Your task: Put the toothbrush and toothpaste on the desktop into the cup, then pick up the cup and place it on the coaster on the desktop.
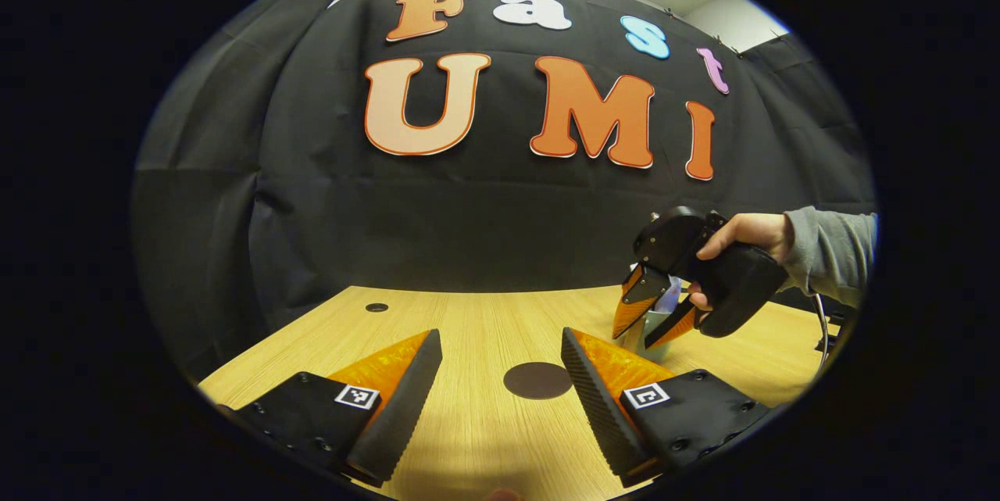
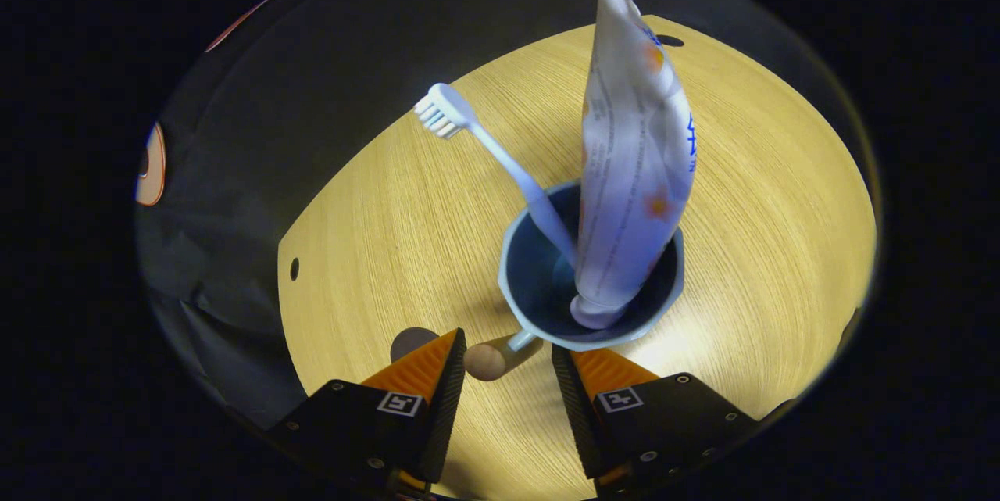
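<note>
In the right gripper view a pale blue cup (image 2: 670, 282) with a dark inside stands on the wooden desktop (image 2: 375, 220). A white toothbrush (image 2: 500, 157) leans in it, head up, beside an upright toothpaste tube (image 2: 633, 149). The cup's handle (image 2: 500, 356), wood-tipped, lies between the fingers of my right gripper (image 2: 508, 341), which is open around it. A dark round coaster (image 1: 537, 380) lies flat ahead of my left gripper (image 1: 500, 333), open and holding nothing. Farther right in the left gripper view, a hand (image 1: 742, 231) holds the right gripper (image 1: 634, 341) down at the cup (image 1: 655, 323).
The black cloth wall closes the far edge of the desktop (image 1: 469, 313). A small round hole (image 1: 376, 307) sits in the tabletop at the far left. The coaster's edge (image 2: 410, 341) peeks out beside my right gripper's left finger. A grey sleeve (image 1: 832, 251) reaches in from the right.
</note>
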